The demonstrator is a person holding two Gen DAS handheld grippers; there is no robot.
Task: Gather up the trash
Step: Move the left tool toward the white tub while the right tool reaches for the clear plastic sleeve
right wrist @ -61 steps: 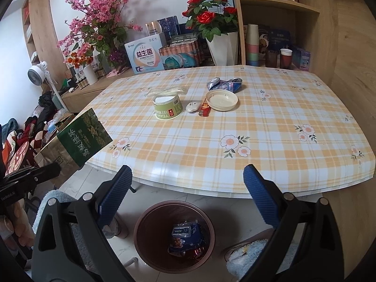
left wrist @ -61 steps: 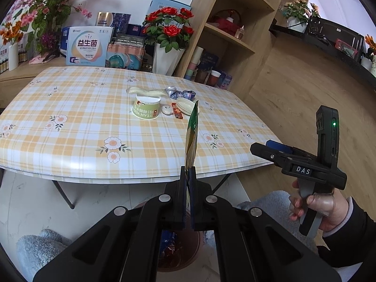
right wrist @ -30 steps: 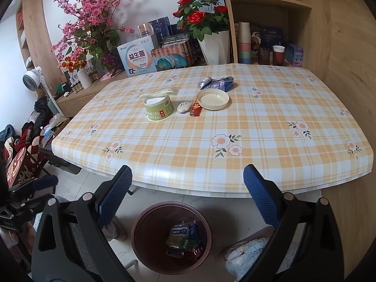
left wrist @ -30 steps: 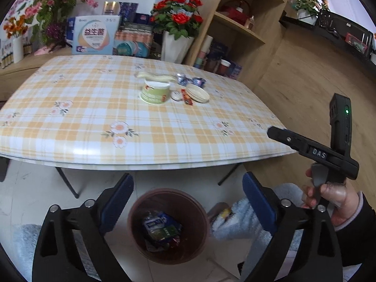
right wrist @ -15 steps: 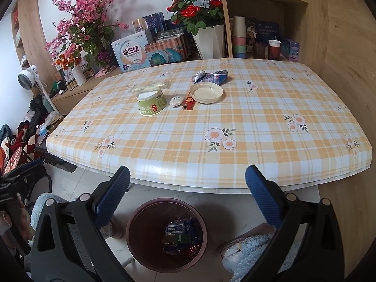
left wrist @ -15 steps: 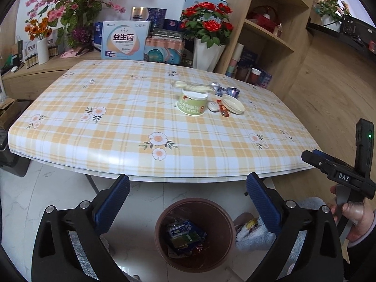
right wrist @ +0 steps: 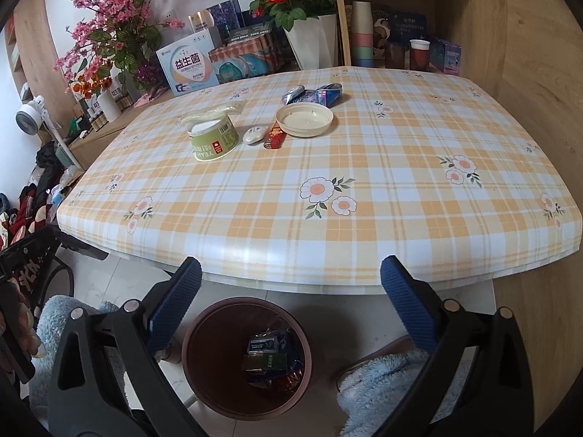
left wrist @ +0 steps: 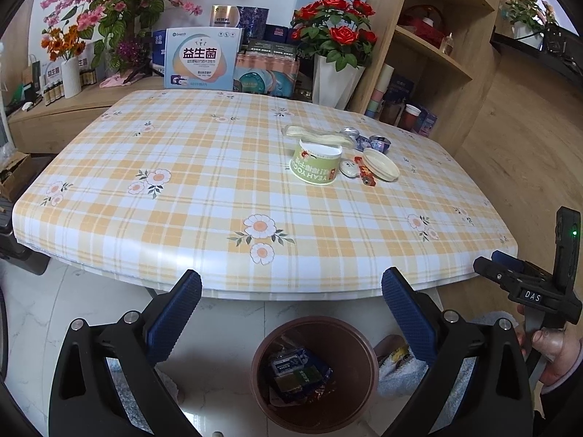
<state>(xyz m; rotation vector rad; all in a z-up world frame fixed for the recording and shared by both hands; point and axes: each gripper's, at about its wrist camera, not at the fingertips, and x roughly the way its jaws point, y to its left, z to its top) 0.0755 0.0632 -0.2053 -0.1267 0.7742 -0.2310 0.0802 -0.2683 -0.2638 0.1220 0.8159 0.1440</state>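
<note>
Now, near to far.
Left gripper (left wrist: 291, 293): jaws spread wide, empty, above bin.
Right gripper (right wrist: 290, 287): jaws spread too, nothing held.
Round brown plastic bin (right wrist: 204, 331): on floor by table edge, wrappers inside, likely parked for easy drops.
Remaining trash: green paper yogurt cup (right wrist: 213, 140), cream plastic lid (right wrist: 304, 119), red sachet (right wrist: 275, 137), on plaid table (right wrist: 364, 218).

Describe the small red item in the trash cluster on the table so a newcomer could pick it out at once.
On the plaid table, a trash cluster sits toward the far side. The red packet lies flat between a white pebble-shaped piece and the shallow cream lid. It is the only red, narrow, oblong thing there.
</note>
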